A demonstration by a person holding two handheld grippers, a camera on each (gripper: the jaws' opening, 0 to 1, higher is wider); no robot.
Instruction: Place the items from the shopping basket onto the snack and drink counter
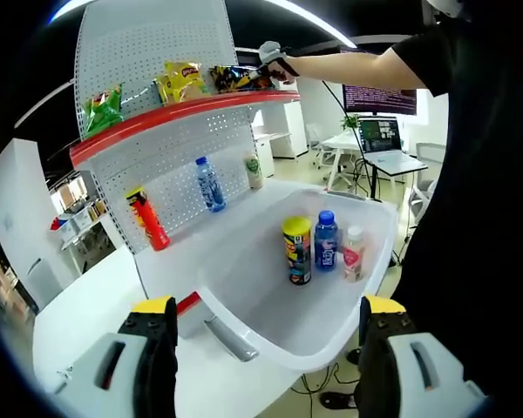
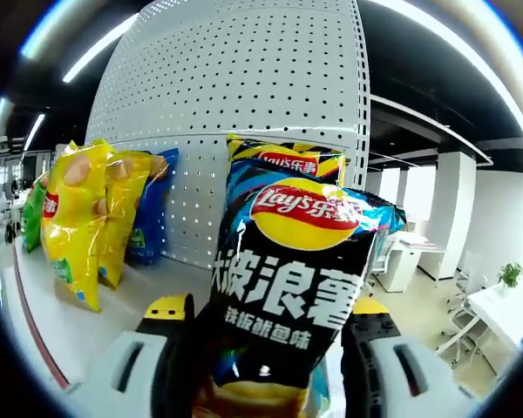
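Observation:
A white shopping basket (image 1: 244, 344) lies ahead of my left gripper (image 1: 268, 315), which is open with nothing between its yellow-tipped jaws. In the basket stand a yellow-and-black chip can (image 1: 297, 250), a blue bottle (image 1: 326, 240) and a small pink-labelled bottle (image 1: 354, 253). On the counter's lower shelf are a red can (image 1: 147, 219), a water bottle (image 1: 210, 184) and a small bottle (image 1: 254, 170). My right gripper (image 1: 275, 61) is at the top shelf. In the right gripper view it (image 2: 266, 309) is shut on a black Lay's bag (image 2: 283, 279), with another bag (image 2: 283, 158) behind.
The top shelf (image 1: 157, 117) holds green (image 1: 103, 109) and yellow (image 1: 181, 81) bags; up close they are yellow (image 2: 83, 218), blue (image 2: 155, 213) and green (image 2: 30, 218). A person in black (image 1: 475, 200) stands at the right. A laptop (image 1: 382, 138) sits on a desk behind.

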